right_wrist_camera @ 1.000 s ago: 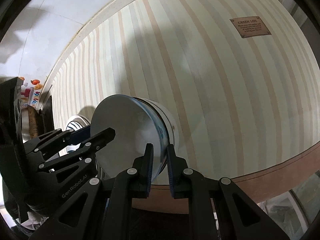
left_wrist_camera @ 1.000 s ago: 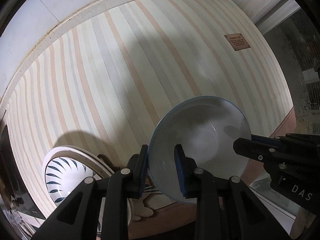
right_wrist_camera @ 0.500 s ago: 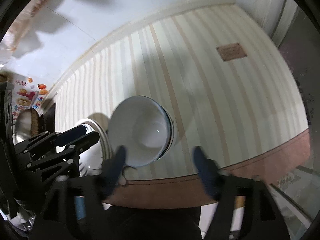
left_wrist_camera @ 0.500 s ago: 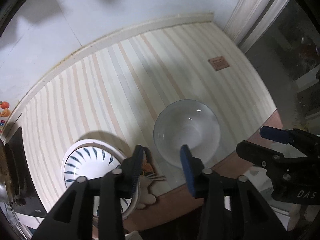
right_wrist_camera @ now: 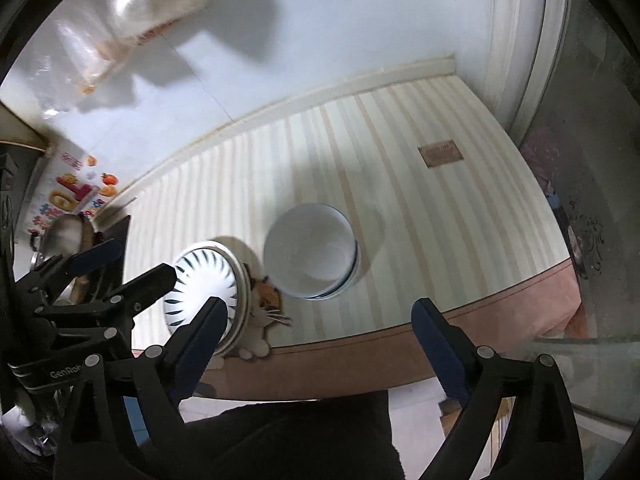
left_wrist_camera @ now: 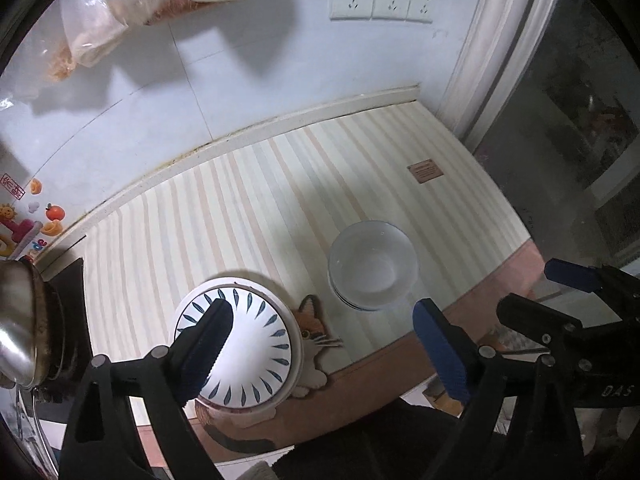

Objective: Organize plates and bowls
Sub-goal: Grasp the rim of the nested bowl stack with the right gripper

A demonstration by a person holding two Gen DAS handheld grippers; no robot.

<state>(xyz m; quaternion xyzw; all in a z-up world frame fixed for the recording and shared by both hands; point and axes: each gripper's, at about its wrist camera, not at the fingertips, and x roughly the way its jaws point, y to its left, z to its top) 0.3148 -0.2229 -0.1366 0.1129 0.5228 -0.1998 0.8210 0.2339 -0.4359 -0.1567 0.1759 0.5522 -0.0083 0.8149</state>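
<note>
Bowls point(left_wrist_camera: 373, 266) sit nested in a small stack on the striped mat point(left_wrist_camera: 248, 200) that covers the worktop, toward its front edge and right of the middle; the top one is plain white with a thin blue rim, and at least one more rim shows beneath it. To their left, well apart from them, a plate point(left_wrist_camera: 240, 346) with dark blue leaf marks around its white centre rests on another pale plate, close to the front edge, partly over a cat picture point(left_wrist_camera: 316, 330) printed on the mat. The left gripper point(left_wrist_camera: 320, 344) hangs above the front edge with its blue-padded fingers spread wide and nothing between them; one finger crosses the patterned plate in the left wrist view without clearly touching it. The right gripper point(right_wrist_camera: 318, 342) is likewise spread wide and empty, held above the front edge, and it also shows at the right of the left wrist view. A small brown label point(left_wrist_camera: 425, 171) lies on the mat near the right edge. A metal pot point(left_wrist_camera: 18, 320) stands at the left end. Three wall sockets point(left_wrist_camera: 380, 0) are set in the wall behind
</note>
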